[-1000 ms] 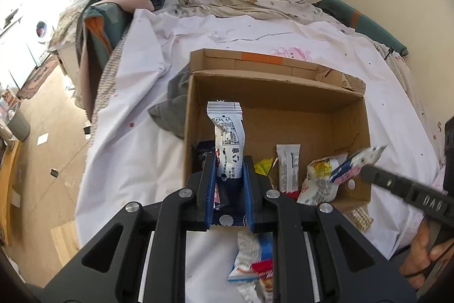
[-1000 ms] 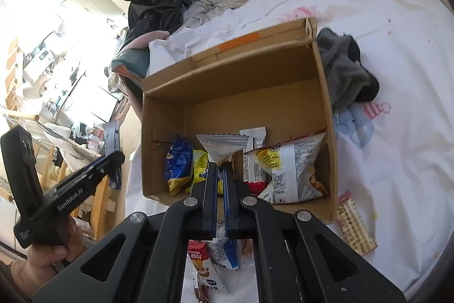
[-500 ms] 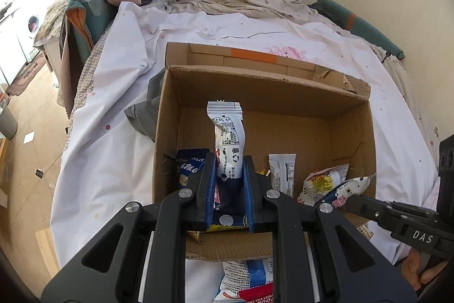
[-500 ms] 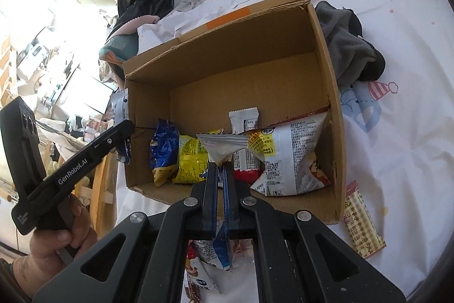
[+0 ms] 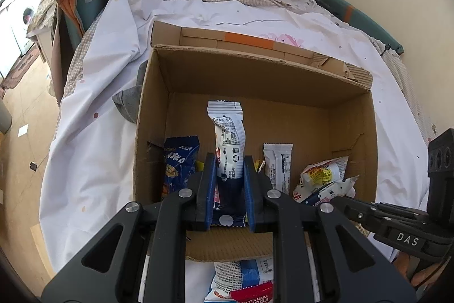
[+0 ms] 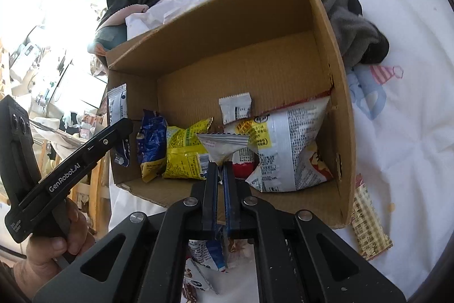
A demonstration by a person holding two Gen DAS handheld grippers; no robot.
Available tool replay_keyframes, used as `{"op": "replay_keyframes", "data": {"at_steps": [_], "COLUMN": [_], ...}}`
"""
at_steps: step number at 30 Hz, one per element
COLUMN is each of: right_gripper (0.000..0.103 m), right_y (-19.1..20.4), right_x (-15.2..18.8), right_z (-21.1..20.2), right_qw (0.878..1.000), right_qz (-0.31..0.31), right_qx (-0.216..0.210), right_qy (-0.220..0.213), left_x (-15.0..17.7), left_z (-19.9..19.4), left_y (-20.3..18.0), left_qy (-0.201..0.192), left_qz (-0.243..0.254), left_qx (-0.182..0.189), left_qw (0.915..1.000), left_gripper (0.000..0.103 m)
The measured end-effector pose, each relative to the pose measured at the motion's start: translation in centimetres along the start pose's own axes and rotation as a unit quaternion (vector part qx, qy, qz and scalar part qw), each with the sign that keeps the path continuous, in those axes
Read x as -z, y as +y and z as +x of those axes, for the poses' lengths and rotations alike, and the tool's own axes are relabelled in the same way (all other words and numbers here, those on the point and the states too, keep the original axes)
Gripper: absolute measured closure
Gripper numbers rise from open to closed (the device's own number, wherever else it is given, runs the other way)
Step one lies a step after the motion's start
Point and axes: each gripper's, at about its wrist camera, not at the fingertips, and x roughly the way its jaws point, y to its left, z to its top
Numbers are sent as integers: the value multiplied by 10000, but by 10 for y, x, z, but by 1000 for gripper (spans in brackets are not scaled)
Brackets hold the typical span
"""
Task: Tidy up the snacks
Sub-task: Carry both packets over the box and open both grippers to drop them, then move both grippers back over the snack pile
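both hand-held grippers have come down over the cardboard box (image 5: pixel 351 149) on the bed (image 5: pixel 93 161). the left hand-held gripper (image 5: pixel 227 172) clamps a white bar packet (image 5: pixel 227 132); the right hand-held gripper (image 6: pixel 220 172), its jaws just easing apart, still pinches a small silver packet (image 6: pixel 222 145). release into the box looks imminent.

- The lower end of the white packet (image 5: pixel 228 144) is covered by the left tool (image 5: pixel 227 178).
- Packets on the bed (image 5: pixel 241 283) below the cardboard box (image 5: pixel 255 75) are cut off by the frame edge and the tool's arms.
- The red packet (image 6: pixel 243 164) shows only a sliver behind the folded wrapper (image 6: pixel 221 145).
- The room at left is washed out by glare.
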Motion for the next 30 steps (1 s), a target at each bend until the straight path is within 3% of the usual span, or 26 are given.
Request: {"op": "replay_keyframes", "data": {"at_steps": [6,7,9,10,11,12,13,14,30], "right_gripper": [94,94,91,82,66,55,35,32,28], "right_y": [-1,-1,-2,-4,-5,-8,-9,-9,-7], "right_x": [-3,-3,-4,-5,-6,-6,-6,-6,-8], "right_z": [-1,-3,-5,-6,-7,-8,-9,-11,-17], "right_qw": [9999,9998,9997,9996,9994,9991,9988,9985,9983], "right_qz": [93,108,145,180,226,302,348,366,346], "right_qx": [-41,-17,8,16,30,4,-33,-42,-6], "right_qy": [-117,-164,-214,-234,-249,-285,-339,-399,-470], "left_x": [1,1,1,1,1,1,1,1,3], "left_z": [0,1,1,0,-3,-4,-7,-7,-14], "left_y": [0,0,1,1,2,2,2,2,1], "left_qy": [20,33,46,25,-33,-85,-144,-164,-303], "left_qz": [3,2,-38,-62,-93,-111,-117,-109,-114], "left_qx": [-46,-48,-42,-78,-108,-109,-106,-108,-144], "left_qw": [10000,10000,10000,9999,9999,9998,9998,9997,9994], "left_gripper": [86,83,67,50,37,31,23,21,21]}}
